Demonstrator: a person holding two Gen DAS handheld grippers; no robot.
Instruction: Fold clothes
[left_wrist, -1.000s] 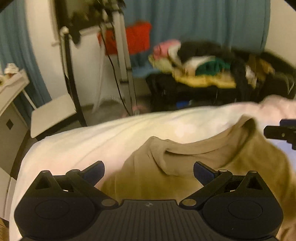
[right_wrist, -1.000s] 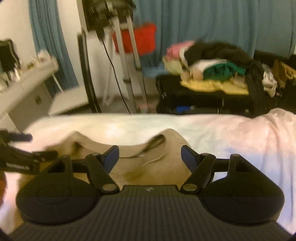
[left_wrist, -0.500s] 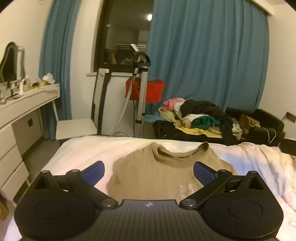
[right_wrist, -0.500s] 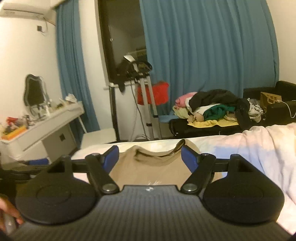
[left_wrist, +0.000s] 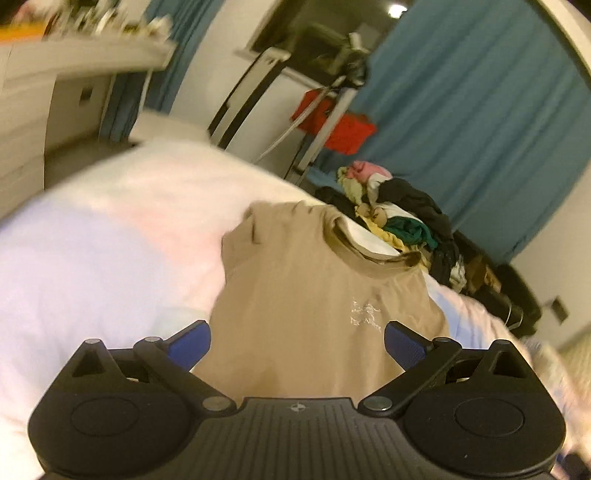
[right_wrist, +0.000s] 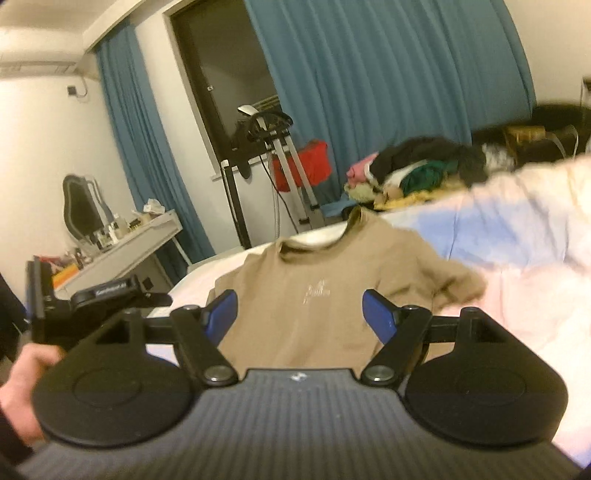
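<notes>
Blue fingers (left_wrist: 190, 343) apart, tan T-shirt (left_wrist: 314, 295) flat, chest print up

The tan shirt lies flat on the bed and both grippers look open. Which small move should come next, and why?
Probably lower the right gripper to the sleeve that sticks out on the right side and pinch it, to fold it inward. The tan shirt lies face up on the bed with its collar away from the grippers. Both the right and the left gripper are open and hold nothing.

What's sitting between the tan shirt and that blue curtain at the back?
A heap of clothes, pink, black, green and yellow, lies beyond the tan shirt and before the blue curtain. The right wrist view shows it best.
</notes>
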